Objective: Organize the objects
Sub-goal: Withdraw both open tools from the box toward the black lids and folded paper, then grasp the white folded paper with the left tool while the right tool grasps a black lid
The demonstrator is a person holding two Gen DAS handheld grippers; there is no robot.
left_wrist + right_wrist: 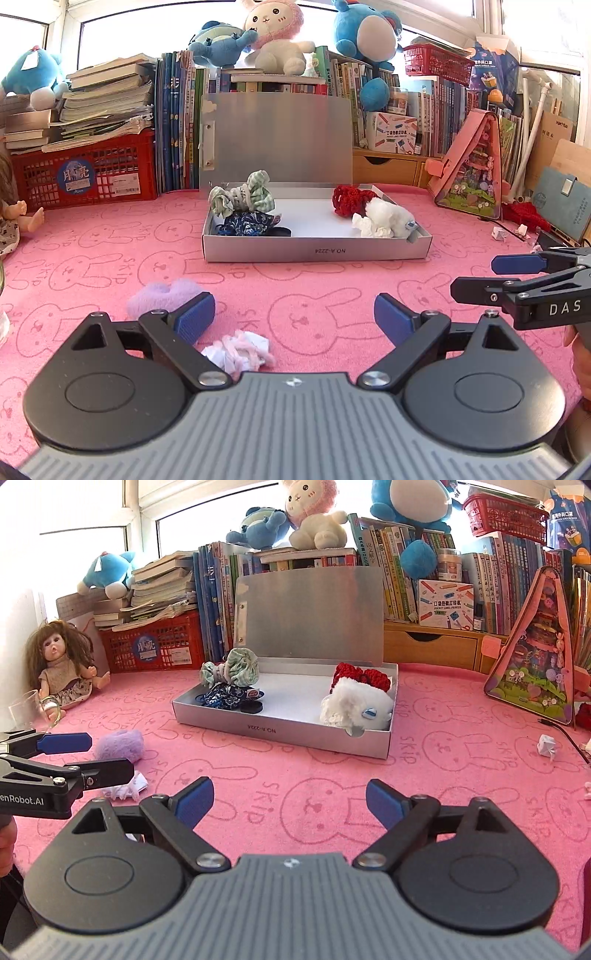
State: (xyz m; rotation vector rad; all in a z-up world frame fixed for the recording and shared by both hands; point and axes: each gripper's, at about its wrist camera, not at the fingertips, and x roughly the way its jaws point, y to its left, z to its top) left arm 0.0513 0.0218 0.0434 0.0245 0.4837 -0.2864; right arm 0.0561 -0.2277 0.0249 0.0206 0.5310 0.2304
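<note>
An open silver box stands on the pink mat. It holds green, dark blue, red and white hair scrunchies. A purple fluffy scrunchie and a pink-white one lie on the mat. My left gripper is open and empty, above the pink-white scrunchie, with the purple one beside its left finger. My right gripper is open and empty over bare mat. Each gripper shows in the other's view.
A doll and a glass are at the left. A red crate, books and plush toys line the back. A pink triangular case stands right. Small paper scraps lie on the mat.
</note>
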